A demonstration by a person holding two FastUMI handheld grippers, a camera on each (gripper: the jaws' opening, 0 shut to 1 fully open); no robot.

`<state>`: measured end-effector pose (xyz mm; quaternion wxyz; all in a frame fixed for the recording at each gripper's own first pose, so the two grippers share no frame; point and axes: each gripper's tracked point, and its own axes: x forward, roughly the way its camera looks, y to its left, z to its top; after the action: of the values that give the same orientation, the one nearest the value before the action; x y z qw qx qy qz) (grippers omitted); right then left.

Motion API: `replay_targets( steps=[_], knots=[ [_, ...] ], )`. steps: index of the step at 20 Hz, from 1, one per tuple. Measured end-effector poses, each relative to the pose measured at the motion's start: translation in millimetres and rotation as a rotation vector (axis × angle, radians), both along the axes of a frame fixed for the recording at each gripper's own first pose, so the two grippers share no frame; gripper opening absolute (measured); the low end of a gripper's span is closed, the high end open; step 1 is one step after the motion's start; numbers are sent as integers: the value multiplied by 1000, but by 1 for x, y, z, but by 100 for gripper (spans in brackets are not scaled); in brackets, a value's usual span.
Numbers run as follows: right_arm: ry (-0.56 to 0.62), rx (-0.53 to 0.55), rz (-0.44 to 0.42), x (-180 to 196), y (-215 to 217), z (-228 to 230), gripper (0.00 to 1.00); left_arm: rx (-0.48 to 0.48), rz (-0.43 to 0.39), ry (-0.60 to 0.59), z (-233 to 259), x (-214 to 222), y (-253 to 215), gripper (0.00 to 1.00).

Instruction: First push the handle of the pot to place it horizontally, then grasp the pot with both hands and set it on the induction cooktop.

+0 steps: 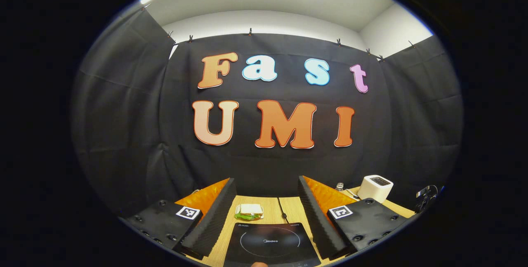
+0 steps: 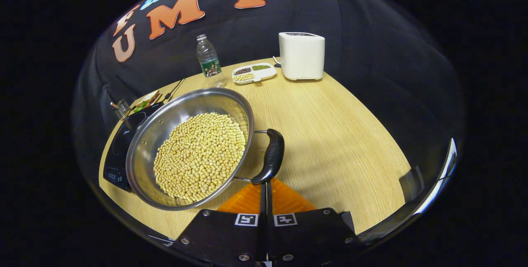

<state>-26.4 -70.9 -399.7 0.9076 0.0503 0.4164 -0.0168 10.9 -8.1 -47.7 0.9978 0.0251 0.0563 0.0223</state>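
A steel pot [image 2: 165, 122] full of soybeans [image 2: 200, 155] sits on the wooden table [image 2: 330, 135]. Its black side handle [image 2: 271, 153] points toward the camera in the right gripper view. My right gripper [image 2: 266, 184] is shut, with its tips against the near end of that handle and nothing between the fingers. The black induction cooktop [image 2: 117, 151] lies left of the pot, which hides part of it. In the left gripper view the cooktop [image 1: 270, 242] lies low between the fingers with a bare top. My left gripper [image 1: 266, 186] is open above it and holds nothing.
A white toaster [image 2: 301, 55], a water bottle [image 2: 210, 62] and a divided dish of grains [image 2: 253, 73] stand at the table's far edge. A sandwich [image 1: 249, 211] lies behind the cooktop. Black cloth walls close in the booth on all sides.
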Motion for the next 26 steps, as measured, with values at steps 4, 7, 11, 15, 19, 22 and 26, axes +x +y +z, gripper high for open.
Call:
replay_targets(
  steps=[4,7,11,15,19,22,26],
  knots=[
    [1,5,-7,6,-2,-1,0,-2,3,8,-5,3,2,99],
    [6,13,-16,11,-4,-2,0,-4,6,17,-10,7,2,98],
    [7,9,-23,18,-6,-2,0,3,23,16,-12,10,7,98],
    [9,8,-31,28,-8,-3,0,5,24,23,-17,13,6,98],
    [8,10,-44,37,-11,-3,0,9,26,33,-24,18,8,98],
    [10,9,-49,42,-12,-4,0,0,29,38,-25,20,9,98],
    [15,16,-55,48,-12,-4,0,2,27,45,-30,20,10,98]
  ],
)
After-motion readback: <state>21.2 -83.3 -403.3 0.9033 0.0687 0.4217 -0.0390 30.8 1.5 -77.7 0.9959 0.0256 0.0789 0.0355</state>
